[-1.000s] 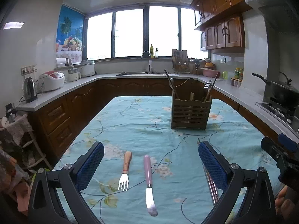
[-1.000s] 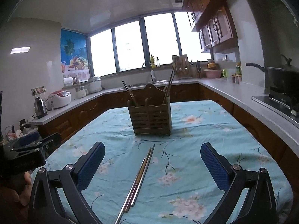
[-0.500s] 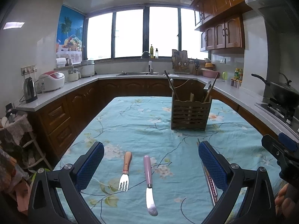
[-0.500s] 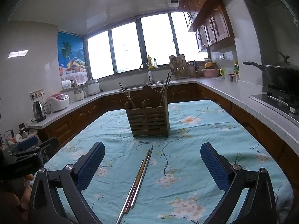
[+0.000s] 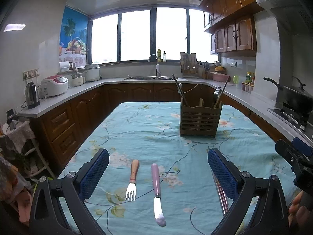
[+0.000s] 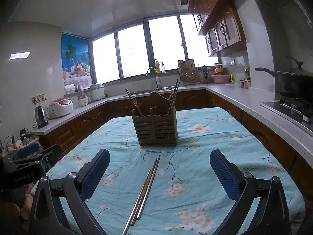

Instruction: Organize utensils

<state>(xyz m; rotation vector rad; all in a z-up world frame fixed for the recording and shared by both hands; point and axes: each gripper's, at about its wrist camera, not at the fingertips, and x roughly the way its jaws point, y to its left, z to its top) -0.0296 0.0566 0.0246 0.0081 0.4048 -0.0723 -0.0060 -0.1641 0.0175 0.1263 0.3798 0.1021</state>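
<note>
A fork [image 5: 133, 179] with a wooden handle and a butter knife [image 5: 157, 192] with a pink handle lie side by side on the floral tablecloth [image 5: 152, 129], between the fingers of my open left gripper [image 5: 158, 169]. A pair of chopsticks [image 6: 145, 188] lies lengthwise under my open right gripper [image 6: 159, 173]; in the left wrist view the same chopsticks [image 5: 221, 191] are partly hidden behind the right finger. A slatted wooden utensil holder [image 5: 199, 120] [image 6: 155, 127] stands farther back on the table with several utensils in it. Neither gripper holds anything.
Counters [image 5: 64, 96] run around the table on three sides, with a kettle [image 5: 31, 96], a rice cooker [image 5: 54, 85], a sink [image 5: 148, 77] and a wok [image 5: 295, 98] on a stove at right. The other gripper and a hand [image 5: 299, 213] show at each view's edge.
The right wrist view has tilted upward a little, so the holder sits lower in its frame. The left gripper and the utensils on the cloth have not moved.
</note>
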